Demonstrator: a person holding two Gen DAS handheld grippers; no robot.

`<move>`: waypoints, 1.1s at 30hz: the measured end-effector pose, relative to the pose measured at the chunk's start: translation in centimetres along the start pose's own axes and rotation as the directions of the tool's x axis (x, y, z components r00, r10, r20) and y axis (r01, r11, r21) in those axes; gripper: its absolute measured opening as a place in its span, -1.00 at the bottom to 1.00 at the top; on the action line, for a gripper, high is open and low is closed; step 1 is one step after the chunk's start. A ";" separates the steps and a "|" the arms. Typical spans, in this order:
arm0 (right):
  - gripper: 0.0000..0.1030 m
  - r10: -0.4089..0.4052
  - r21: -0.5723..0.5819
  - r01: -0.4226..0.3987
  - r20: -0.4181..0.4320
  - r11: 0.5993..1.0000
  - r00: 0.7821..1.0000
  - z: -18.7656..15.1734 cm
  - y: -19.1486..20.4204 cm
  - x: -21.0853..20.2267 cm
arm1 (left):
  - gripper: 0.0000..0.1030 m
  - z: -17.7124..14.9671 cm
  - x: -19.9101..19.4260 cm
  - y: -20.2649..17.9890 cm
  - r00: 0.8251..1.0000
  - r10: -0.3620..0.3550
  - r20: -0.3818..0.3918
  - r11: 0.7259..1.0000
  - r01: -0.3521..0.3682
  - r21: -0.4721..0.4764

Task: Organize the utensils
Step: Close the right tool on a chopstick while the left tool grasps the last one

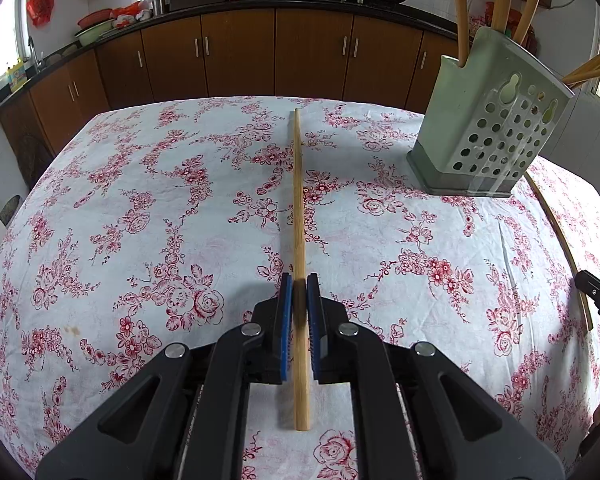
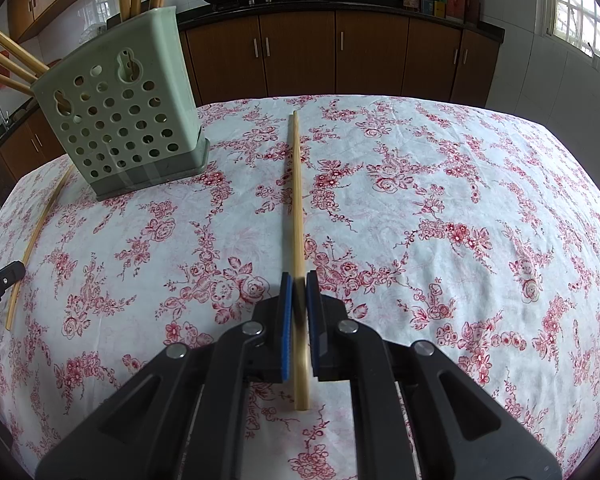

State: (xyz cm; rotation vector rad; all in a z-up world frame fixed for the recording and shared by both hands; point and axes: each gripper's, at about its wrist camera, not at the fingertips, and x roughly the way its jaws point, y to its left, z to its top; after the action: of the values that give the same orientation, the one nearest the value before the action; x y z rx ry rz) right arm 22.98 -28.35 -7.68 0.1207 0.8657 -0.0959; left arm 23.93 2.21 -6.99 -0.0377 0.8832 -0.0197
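Chopsticks are the business here. In the left wrist view, the left gripper [image 1: 299, 288] has its blue-padded jaws drawn narrow around a chopstick [image 1: 299, 200], gripping it near the thick end so that the long tapered part runs forward over the floral tablecloth [image 1: 140, 200]. Whether the far tip rests on the cloth or hangs just above it I cannot tell. The green perforated holder [image 1: 488, 128] stands upright to the front right, with several chopsticks already leaning out of its top, which makes it the likely destination. Near that view's right edge a sliver of the right gripper [image 1: 598, 300] shows, with a second chopstick [image 1: 560, 240] running past it along the cloth's edge.

In the right wrist view, the right gripper [image 2: 299, 288] is likewise closed narrow on the second chopstick [image 2: 296, 208], again held near the butt with the tip pointing ahead. The holder [image 2: 128, 116] stands to the front left here. At the left edge the left gripper's tip [image 2: 4, 276] shows beside its chopstick [image 2: 40, 232].

Holding each stick near its butt probably leaves the slim end free to be steered down into the holder's open top.
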 end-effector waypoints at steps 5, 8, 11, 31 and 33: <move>-0.83 0.000 0.000 0.000 -0.001 1.000 1.000 -0.2 -0.1 -0.2 | -0.83 -0.1 -0.1 -0.1 1.000 0.015 0.000 1.000 -0.015 0.013; -0.83 0.005 0.001 -0.005 0.000 1.000 1.000 -0.6 -0.2 -0.4 | -0.83 -0.5 -0.5 -0.1 1.000 0.014 -0.001 1.000 -0.014 0.016; -0.83 0.005 -0.001 -0.005 -0.001 1.000 1.000 -0.9 -0.3 -0.7 | -0.83 -1.0 -0.9 -0.1 1.000 0.011 -0.002 1.000 -0.011 0.016; -0.83 0.008 -0.011 -0.008 -0.004 1.000 1.000 -1.1 -0.3 -1.1 | -0.84 -1.7 -1.4 -0.5 1.000 0.024 -0.003 0.999 -0.024 0.037; -0.84 0.014 -0.016 -0.014 -0.005 1.000 1.000 -1.2 -0.3 -1.2 | -0.85 -1.9 -1.7 -0.5 1.000 0.025 -0.002 0.999 -0.025 0.040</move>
State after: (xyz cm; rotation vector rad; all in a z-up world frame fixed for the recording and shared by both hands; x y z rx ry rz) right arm 21.23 -28.45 -7.56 0.1119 0.8701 -0.0760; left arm 21.43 1.67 -6.88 0.0106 0.8856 -0.0144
